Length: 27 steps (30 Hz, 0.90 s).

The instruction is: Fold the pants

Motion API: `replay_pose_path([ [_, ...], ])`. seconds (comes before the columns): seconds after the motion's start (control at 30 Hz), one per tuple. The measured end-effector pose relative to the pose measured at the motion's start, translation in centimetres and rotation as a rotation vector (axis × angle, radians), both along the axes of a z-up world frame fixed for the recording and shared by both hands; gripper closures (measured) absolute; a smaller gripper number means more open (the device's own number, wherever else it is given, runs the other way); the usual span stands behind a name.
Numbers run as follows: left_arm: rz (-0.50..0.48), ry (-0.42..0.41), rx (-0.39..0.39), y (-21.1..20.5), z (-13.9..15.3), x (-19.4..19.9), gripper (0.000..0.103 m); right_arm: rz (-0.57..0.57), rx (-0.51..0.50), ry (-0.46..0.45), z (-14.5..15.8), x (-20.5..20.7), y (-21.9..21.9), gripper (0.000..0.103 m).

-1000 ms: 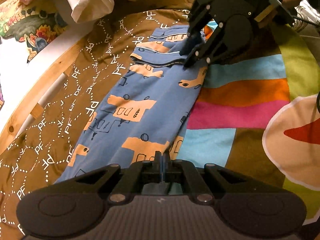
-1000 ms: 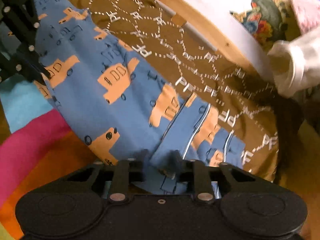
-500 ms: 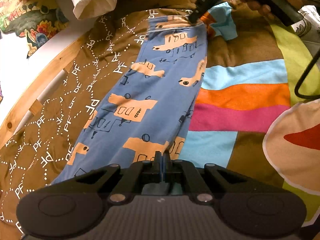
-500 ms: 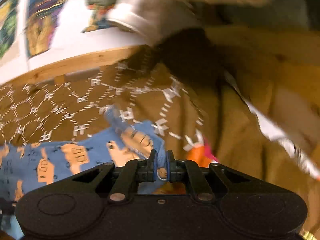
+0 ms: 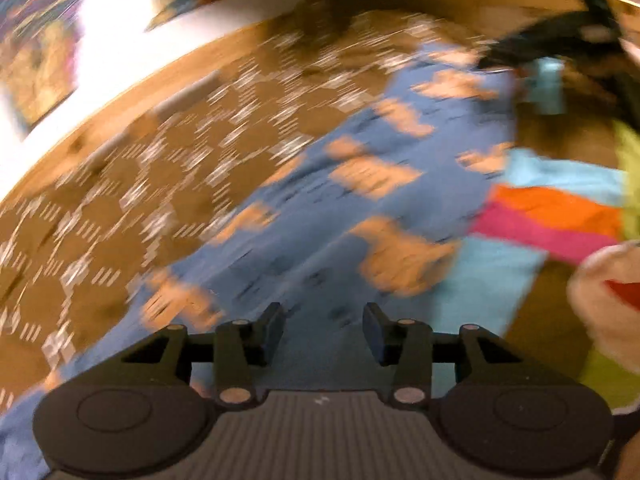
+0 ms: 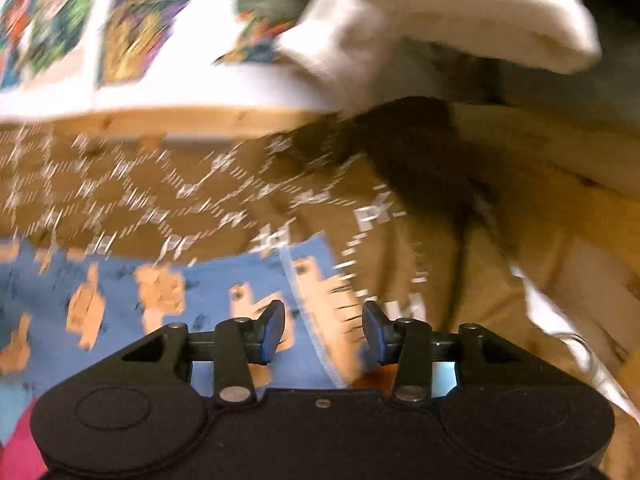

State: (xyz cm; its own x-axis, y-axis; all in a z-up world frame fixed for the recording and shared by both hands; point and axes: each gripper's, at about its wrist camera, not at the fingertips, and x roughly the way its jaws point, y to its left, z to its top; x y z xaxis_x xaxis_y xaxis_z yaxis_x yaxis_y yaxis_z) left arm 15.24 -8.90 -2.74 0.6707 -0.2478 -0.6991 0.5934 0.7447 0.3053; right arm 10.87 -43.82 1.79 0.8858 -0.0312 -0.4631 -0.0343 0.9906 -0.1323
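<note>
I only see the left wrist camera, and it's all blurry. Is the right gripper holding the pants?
Observer: No. The right gripper is open and holds nothing.
Child: So where are the pants?
Observer: The pants lie on the blanket, and their stitched edge runs below the gap between the gripper's fingers.
Child: What's in front of it?
Observer: The blanket bunches into a dark fold just ahead.
</note>
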Motion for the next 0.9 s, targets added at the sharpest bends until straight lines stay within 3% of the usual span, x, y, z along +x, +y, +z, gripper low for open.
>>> replay_pose_path([
  [0.1,0.156,0.057,0.001,3.3,-0.7,1.6,0.052,-0.025,-0.037,0.072,-1.6,1.4,0.1,0.057],
  [0.17,0.236,0.089,-0.03,5.9,-1.0,2.1,0.047,-0.055,-0.016,0.079,-1.9,1.6,-0.6,0.047],
  [0.2,0.256,0.103,-0.055,6.9,-0.7,2.1,0.047,-0.076,-0.021,0.07,-1.7,1.6,-0.7,0.036],
  [0.33,0.262,0.055,-0.072,9.1,2.2,1.9,0.047,-0.037,-0.049,0.005,-0.3,0.5,0.5,0.028],
  [0.4,0.247,0.037,-0.097,9.7,4.0,3.0,0.047,0.066,-0.037,0.008,0.3,1.1,2.0,0.028],
  [0.53,0.235,0.008,-0.091,8.9,5.8,7.7,0.047,0.356,-0.045,0.113,0.9,5.3,6.3,0.03],
  [0.67,0.176,0.073,-0.013,7.3,5.1,12.0,0.055,0.609,-0.101,0.193,2.2,9.9,10.2,0.039],
  [0.73,0.141,0.127,0.014,6.7,4.3,13.6,0.059,0.685,-0.131,0.247,2.5,11.8,11.6,0.047],
  [0.87,0.113,0.168,0.07,5.9,3.1,15.0,0.068,0.825,-0.201,0.369,2.1,14.1,14.1,0.05],
  [0.9,0.111,0.174,0.082,5.7,2.9,15.2,0.076,0.846,-0.209,0.386,2.0,14.5,14.6,0.05],
])
